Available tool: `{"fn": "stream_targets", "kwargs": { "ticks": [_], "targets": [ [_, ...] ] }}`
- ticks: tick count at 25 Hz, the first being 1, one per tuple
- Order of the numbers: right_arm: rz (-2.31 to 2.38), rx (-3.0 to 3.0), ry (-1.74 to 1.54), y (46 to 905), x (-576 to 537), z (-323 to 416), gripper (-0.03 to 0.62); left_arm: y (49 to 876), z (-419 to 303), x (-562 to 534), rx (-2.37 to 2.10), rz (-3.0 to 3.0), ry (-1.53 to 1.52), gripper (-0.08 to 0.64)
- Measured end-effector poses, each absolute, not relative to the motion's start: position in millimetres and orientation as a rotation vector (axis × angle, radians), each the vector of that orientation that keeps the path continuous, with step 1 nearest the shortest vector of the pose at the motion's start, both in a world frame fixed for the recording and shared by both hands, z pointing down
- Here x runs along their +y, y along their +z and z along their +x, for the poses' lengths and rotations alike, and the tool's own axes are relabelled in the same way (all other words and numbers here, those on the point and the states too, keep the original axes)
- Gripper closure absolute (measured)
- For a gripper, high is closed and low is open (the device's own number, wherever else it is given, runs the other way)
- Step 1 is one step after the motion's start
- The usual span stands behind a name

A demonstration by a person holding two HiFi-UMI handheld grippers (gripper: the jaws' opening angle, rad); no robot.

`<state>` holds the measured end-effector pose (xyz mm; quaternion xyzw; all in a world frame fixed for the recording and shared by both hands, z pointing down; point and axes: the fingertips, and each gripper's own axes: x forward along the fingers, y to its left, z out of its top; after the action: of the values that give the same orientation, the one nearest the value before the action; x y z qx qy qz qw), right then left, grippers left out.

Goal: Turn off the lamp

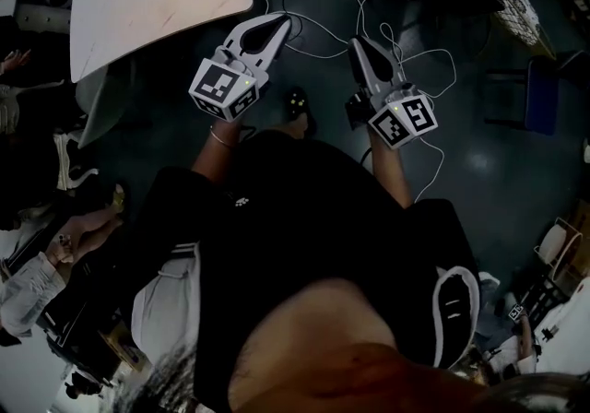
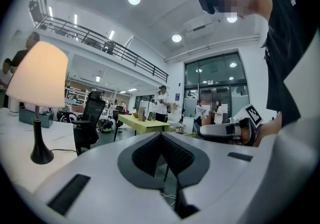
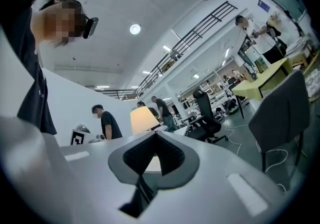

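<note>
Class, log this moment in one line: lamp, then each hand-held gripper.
lamp: lit, untouched, on white table | left hand-held gripper: shut, empty | right hand-held gripper: shut, empty

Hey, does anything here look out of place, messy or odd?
Only the white cables, sprawled in loose tangled loops across the dark floor beside the table. The lamp stands upright and lit; nothing looks spilled or damaged.

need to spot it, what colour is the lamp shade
Glowing cream lamp shade, best in left gripper view.
</note>
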<state>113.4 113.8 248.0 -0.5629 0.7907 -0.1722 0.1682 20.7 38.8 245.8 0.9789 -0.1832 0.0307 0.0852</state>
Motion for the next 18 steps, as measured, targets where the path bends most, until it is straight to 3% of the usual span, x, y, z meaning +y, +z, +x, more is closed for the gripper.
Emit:
{"fn": "stream_targets", "kwargs": {
  "ticks": [18],
  "targets": [
    [-1.447, 2.426, -0.524, 246, 7, 95, 0.592, 256, -1, -47, -0.728, 2.862, 0.045, 0.554]
  ]
}}
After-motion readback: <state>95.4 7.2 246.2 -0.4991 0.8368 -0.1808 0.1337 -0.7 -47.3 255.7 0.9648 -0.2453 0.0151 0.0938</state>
